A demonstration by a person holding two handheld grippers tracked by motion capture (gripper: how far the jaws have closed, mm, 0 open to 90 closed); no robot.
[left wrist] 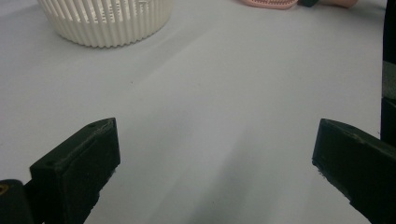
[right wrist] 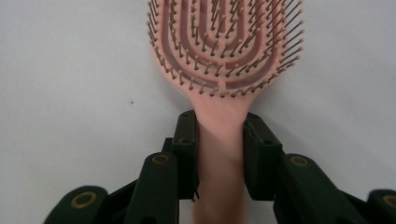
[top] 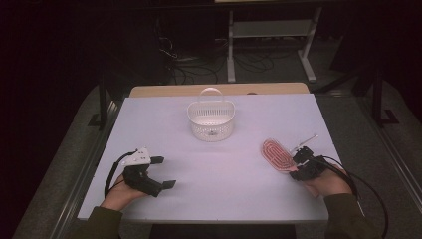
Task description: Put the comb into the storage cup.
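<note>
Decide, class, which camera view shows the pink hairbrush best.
The right gripper view: the pink hairbrush appears close up, bristles facing the camera, its handle clamped by the right gripper. The high view shows it small, lying right of the white basket. The left gripper view catches just its edge at the top.

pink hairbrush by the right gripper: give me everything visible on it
The pink hairbrush looks like plastic: an oval, vented head with curved slots and rows of thin ball-tipped bristles facing up, narrowing to a plain handle. It lies flat on the white table at its right side, head pointing away from the person and slightly left, toward the basket side. The right gripper has both jaws pressed on the handle just below the head. Nothing else touches it.
</note>
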